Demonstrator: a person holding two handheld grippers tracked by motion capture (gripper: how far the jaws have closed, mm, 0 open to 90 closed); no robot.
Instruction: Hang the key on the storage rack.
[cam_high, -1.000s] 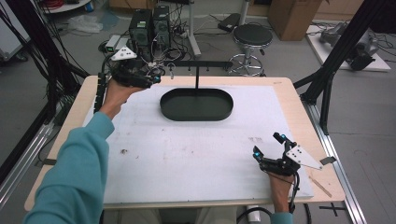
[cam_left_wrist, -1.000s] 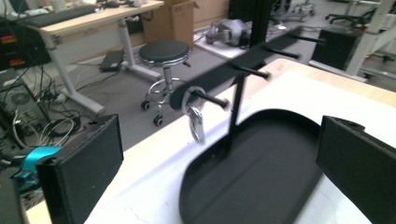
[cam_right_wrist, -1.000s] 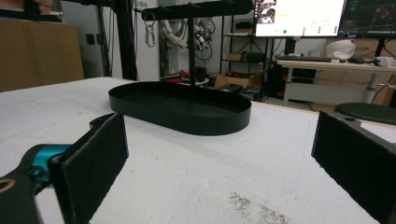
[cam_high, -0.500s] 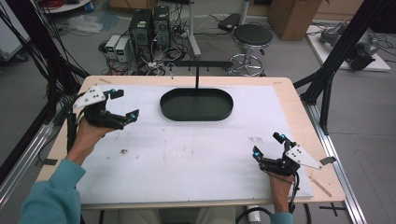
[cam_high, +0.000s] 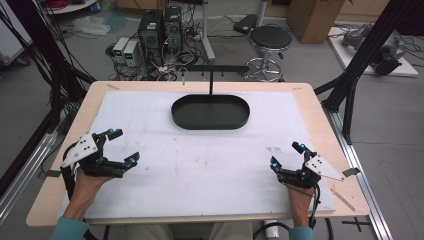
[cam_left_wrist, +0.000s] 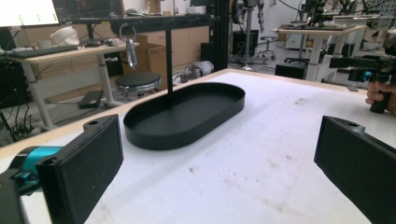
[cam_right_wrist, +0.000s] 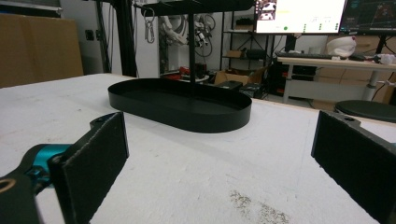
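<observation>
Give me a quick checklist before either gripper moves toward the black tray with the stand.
1. Left gripper open and holding nothing: ok.
2. Right gripper open and holding nothing: ok.
3. Tray flat on the white mat: ok.
4. Tray holds nothing: ok.
5. Mat between grippers and tray free of things: ok.
6. Carabiner hangs on the stand's bar: ok; whether it is clipped shut: cannot tell.

**Around the wooden table**

A scuffed white mat (cam_high: 210, 165) covers most of the wooden table (cam_high: 322, 131). On the floor beyond the table's far edge stand a round black stool (cam_high: 270, 37), two dark computer towers (cam_high: 161, 25) among loose cables, and two small pale boxes (cam_high: 126, 50). A cardboard box (cam_high: 310, 12) sits farther back. A black frame post (cam_high: 367, 57) rises just beside the table's right side.
</observation>
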